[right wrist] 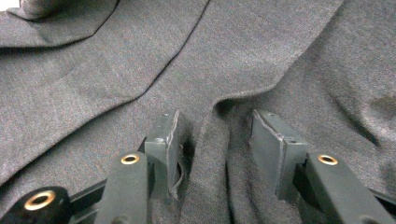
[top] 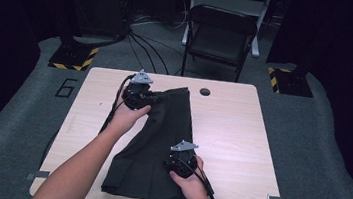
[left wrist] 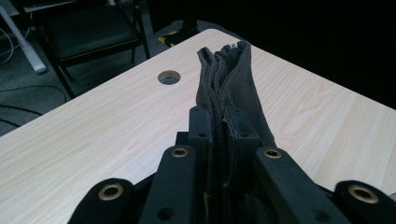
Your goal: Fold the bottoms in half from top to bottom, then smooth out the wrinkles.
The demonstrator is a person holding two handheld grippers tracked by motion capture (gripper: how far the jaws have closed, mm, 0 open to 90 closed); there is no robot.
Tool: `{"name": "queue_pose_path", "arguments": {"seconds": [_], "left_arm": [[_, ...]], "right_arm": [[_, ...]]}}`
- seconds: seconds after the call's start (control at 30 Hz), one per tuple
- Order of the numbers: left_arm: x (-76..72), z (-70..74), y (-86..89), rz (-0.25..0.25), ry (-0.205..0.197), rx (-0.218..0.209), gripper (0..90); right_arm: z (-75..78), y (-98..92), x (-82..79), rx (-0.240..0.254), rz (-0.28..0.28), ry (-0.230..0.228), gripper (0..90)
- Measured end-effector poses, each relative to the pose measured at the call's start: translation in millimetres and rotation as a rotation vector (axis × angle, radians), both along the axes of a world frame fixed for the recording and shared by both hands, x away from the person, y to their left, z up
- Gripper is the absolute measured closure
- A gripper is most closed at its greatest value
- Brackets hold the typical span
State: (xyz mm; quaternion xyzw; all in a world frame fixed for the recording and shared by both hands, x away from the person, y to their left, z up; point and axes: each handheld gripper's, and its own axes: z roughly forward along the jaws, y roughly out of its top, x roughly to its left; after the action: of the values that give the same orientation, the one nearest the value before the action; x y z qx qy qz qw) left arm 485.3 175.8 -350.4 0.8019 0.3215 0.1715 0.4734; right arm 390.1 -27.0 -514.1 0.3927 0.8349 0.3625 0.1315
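Note:
A dark grey garment [top: 160, 138] lies lengthwise on the light wooden table [top: 240, 137], narrow at the far end and wide at the near edge. My left gripper [top: 157, 96] is at its far left corner, shut on a bunched edge of the cloth. In the left gripper view that cloth [left wrist: 229, 70] stands up beyond the closed left gripper [left wrist: 219, 116]. My right gripper [top: 171, 160] rests on the near right part of the garment. In the right gripper view the right gripper [right wrist: 215, 126] stands open, with a raised fold of the cloth [right wrist: 233, 56] between its jaws.
A round cable hole [top: 204, 91] sits near the table's far edge, just right of the garment. Beyond the table stands a black folding chair [top: 220, 34], with cables on the floor. Bare wood spreads to the right [left wrist: 93, 140] and left of the cloth.

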Motion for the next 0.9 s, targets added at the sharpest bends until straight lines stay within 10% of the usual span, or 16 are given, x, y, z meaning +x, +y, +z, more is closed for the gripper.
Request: {"name": "queue_pose_path", "arguments": {"seconds": [0.67, 0.9], "left_arm": [[-17.3, 2.1, 13.4, -0.049, -0.013, -0.020, 82.5], [-20.1, 2.7, 14.0, -0.062, -0.010, -0.019, 82.5]], "right_arm": [[10.3, -11.6, 3.0, 0.047, -0.051, 0.038, 47.7], [29.7, -7.8, -12.0, 0.131, -0.007, -0.099, 50.5]]}}
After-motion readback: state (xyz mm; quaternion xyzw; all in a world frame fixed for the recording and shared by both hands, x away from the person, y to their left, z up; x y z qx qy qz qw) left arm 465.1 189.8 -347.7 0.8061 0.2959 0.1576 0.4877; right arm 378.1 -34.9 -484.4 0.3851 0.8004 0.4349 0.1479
